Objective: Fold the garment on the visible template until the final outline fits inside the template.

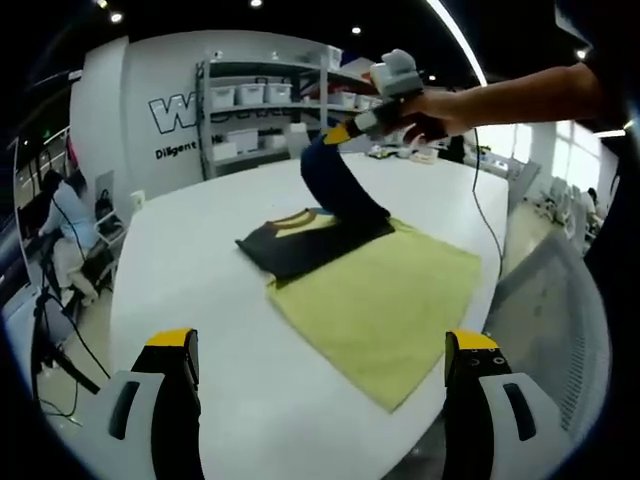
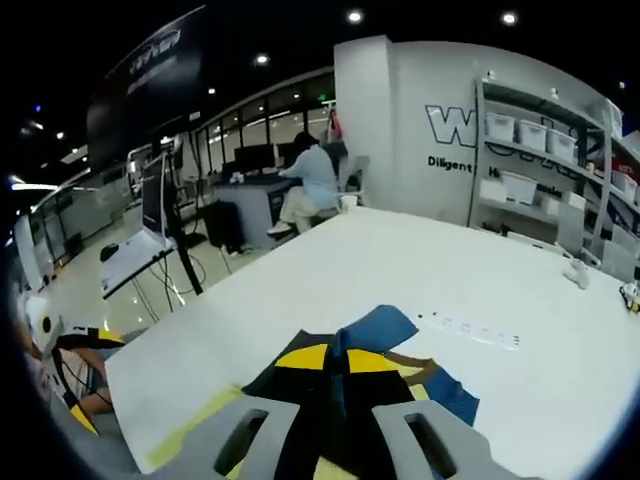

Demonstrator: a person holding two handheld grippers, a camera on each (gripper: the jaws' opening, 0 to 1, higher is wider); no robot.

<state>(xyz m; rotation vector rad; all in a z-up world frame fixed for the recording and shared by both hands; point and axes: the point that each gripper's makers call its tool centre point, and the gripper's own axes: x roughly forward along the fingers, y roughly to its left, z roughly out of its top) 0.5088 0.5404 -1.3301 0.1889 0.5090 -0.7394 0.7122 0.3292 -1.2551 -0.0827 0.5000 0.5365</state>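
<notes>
Both views are evenly lit by ceiling spots and one long light strip (image 1: 455, 40) at the upper right of the left gripper view. The white bench (image 1: 200, 290) looks bright there, almost without shadows, and slightly washed out. In the right gripper view the upper left is dark and the spots make small glare points. Straight lines bend strongly toward the edges. My hand-held gripper (image 2: 345, 385) at the bottom is soft and blurred.
</notes>
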